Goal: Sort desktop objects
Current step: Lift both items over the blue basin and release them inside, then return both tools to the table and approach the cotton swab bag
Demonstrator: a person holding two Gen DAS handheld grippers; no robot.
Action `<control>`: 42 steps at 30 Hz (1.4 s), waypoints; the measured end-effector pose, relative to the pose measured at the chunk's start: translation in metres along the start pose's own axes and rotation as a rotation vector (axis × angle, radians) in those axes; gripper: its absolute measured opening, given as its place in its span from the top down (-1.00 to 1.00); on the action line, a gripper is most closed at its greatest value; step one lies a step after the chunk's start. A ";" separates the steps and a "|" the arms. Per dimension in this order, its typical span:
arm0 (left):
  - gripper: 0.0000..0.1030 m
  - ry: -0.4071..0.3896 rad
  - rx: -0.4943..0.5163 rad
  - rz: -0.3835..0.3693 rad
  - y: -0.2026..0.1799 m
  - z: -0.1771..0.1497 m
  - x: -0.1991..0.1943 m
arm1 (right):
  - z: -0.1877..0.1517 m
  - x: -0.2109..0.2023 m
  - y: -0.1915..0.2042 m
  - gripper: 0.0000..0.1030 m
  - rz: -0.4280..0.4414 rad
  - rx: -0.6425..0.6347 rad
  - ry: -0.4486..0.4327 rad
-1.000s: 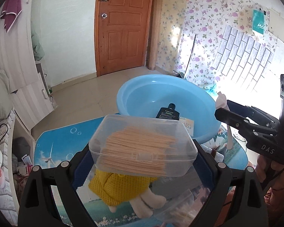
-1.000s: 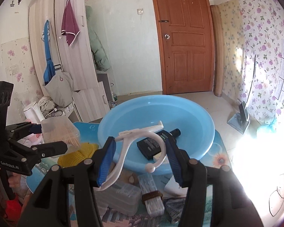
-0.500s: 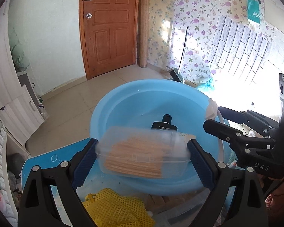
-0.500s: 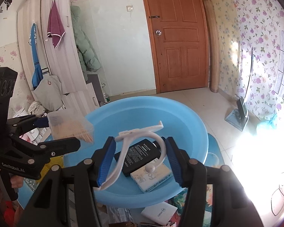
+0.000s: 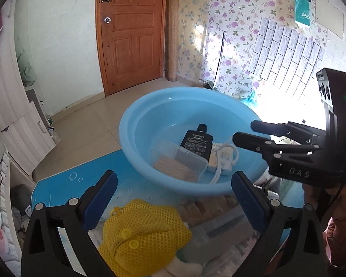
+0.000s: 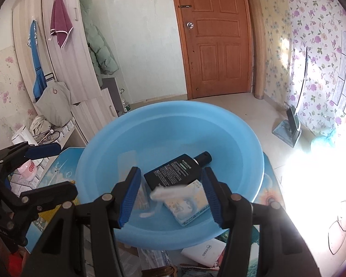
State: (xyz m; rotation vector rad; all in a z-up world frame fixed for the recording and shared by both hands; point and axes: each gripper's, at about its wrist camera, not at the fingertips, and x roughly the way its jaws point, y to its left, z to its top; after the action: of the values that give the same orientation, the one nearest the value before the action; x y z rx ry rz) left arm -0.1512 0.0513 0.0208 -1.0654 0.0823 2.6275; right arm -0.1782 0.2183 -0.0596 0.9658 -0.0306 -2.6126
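Note:
A blue basin [image 5: 136, 124] [image 6: 173, 120] stands on the blue table. In it lie a clear box of toothpicks [image 5: 180, 162], a black bottle [image 5: 197, 139] [image 6: 175, 172], a small patterned box [image 6: 189, 204] and a white clip [image 5: 221, 164], blurred in the right wrist view [image 6: 168, 191]. My left gripper [image 5: 173, 198] is open and empty in front of the basin. My right gripper [image 6: 170, 195] is open and empty above the basin, and also shows at the right of the left wrist view [image 5: 244, 130].
A yellow mesh toy [image 5: 140, 228] lies under my left gripper, next to clear plastic boxes [image 5: 219, 226]. A white box [image 6: 203, 251] lies in front of the basin. A pink cup [image 6: 28, 168] and a white kettle [image 6: 22, 136] stand at the left.
My left gripper opened and the toothpick box dropped into the basin. My right gripper opened and the white clip fell into the basin. Both grippers moved over the basin.

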 end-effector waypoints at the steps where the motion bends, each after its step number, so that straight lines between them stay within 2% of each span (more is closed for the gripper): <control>1: -0.94 0.004 -0.005 0.003 0.002 -0.003 -0.003 | -0.001 -0.003 0.001 -0.11 -0.003 -0.003 0.002; 3: -0.94 0.004 -0.017 -0.001 0.006 -0.013 -0.011 | -0.004 -0.009 0.003 -0.18 -0.005 -0.005 0.001; 11: -0.95 0.002 -0.051 0.025 0.016 -0.051 -0.039 | -0.022 -0.042 0.014 -0.18 -0.019 -0.013 -0.008; 18: -0.96 0.017 -0.078 0.036 0.018 -0.079 -0.054 | -0.051 -0.055 0.015 -0.18 -0.030 0.003 0.045; 26: -0.96 0.031 -0.089 0.053 0.019 -0.099 -0.059 | -0.081 -0.062 0.018 -0.18 -0.031 0.019 0.100; 42: -0.96 0.084 -0.118 0.065 0.024 -0.128 -0.059 | -0.107 -0.069 0.019 -0.18 -0.016 0.028 0.131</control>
State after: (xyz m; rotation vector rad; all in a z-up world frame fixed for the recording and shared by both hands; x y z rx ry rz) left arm -0.0322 -0.0076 -0.0322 -1.2319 -0.0199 2.6739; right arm -0.0559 0.2347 -0.0955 1.1499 -0.0271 -2.5637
